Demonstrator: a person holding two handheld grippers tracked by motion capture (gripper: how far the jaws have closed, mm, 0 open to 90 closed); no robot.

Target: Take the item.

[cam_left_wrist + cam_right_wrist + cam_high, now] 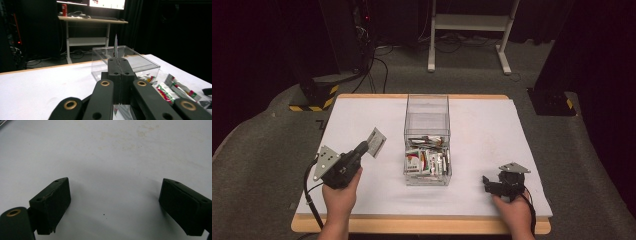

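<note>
The left hand-held gripper (363,148) pinches a silver packet (376,142) left of the clear box (427,107) of packets; the right hand-held gripper (113,207) gapes wide over the white counter (492,130).

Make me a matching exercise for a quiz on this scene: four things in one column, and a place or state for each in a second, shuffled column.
Things:
1. left tool
2. right tool
3. clear box
4. packets

Place or state:
A. lying inside the near end of the box
B. open, jaws wide apart above the white table
C. shut on a flat sachet
D. standing at the middle of the table

Pairs: 1-C, 2-B, 3-D, 4-A
</note>
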